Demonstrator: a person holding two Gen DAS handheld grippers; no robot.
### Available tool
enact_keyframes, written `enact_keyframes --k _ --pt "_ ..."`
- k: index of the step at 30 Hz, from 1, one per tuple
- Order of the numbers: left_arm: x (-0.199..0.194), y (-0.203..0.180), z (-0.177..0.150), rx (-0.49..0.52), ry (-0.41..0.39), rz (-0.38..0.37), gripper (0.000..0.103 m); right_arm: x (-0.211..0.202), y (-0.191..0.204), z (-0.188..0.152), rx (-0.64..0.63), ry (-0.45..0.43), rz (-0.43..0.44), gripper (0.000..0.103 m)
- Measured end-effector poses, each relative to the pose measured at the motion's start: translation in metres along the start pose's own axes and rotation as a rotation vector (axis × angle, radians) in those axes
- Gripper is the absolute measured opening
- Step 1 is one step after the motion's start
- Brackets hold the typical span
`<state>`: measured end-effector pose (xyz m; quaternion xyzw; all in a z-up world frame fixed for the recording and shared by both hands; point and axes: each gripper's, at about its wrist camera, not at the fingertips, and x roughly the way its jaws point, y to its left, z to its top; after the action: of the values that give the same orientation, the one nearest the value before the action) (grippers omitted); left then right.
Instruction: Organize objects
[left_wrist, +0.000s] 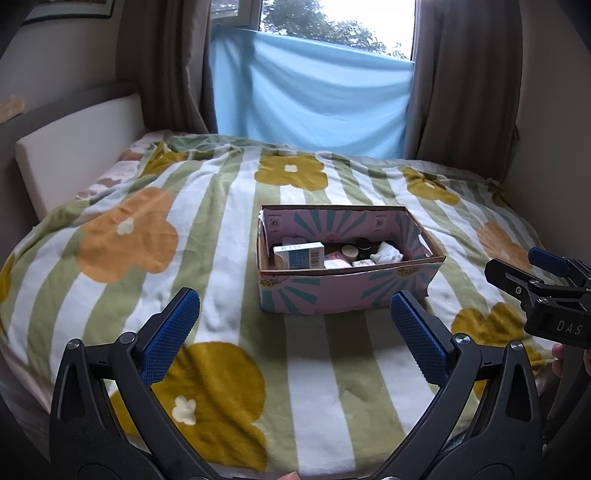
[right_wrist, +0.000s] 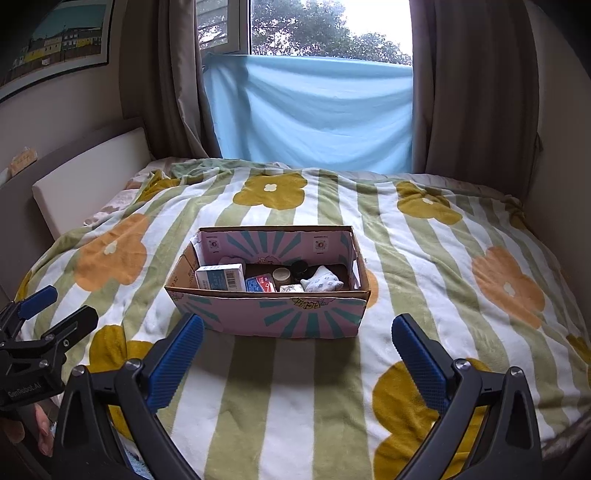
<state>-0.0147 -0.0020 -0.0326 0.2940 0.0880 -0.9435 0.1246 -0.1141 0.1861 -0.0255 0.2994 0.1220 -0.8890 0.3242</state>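
Around: your right tool (right_wrist: 297, 350) and left tool (left_wrist: 295, 325) both spread wide, empty; nothing lies between them and the box.
Box: pink cardboard box (right_wrist: 269, 314) with teal rays at 12 o'clock, holding a barcoded carton (right_wrist: 221, 277), small jars (right_wrist: 282, 275) and a white pouch (right_wrist: 321, 282).
Surface: bed with flowered striped blanket (right_wrist: 424, 258); blue cloth (right_wrist: 314, 114) over the window.

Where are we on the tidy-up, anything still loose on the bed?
Looks mostly done: the cardboard box on the blanket already holds a barcoded carton, a small jar and a patterned pouch. Nothing in hand: left gripper and right gripper are open, empty. No loose items visible.
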Motion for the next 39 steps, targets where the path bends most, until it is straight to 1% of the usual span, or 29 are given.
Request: enact_keyframes --k 7,17,25,26,39 --pt "0.0012 -0.0047 0.0009 0.016 0.001 0.002 0.102 -0.0018 0.0021 -0.0007 -0.001 0.001 0.002 0.102" --pt "0.0036 -0.0048 0.0008 -0.005 0.007 0.014 0.102 -0.0012 -0.0007 0.0014 0.007 0.001 -0.007 0.102" --pt "0.0039 -0.0061 0.0013 0.005 0.007 0.015 0.102 -0.0014 -0.0003 0.0022 0.013 0.004 -0.008 0.102" --pt "0.0038 -0.0065 0.0019 -0.006 0.006 0.027 0.102 -0.0013 -0.0004 0.0023 0.012 0.005 -0.008 0.102" --pt "0.002 -0.0083 0.003 -0.013 0.001 0.023 0.102 -0.0019 -0.0034 0.004 0.024 0.002 -0.02 0.102"
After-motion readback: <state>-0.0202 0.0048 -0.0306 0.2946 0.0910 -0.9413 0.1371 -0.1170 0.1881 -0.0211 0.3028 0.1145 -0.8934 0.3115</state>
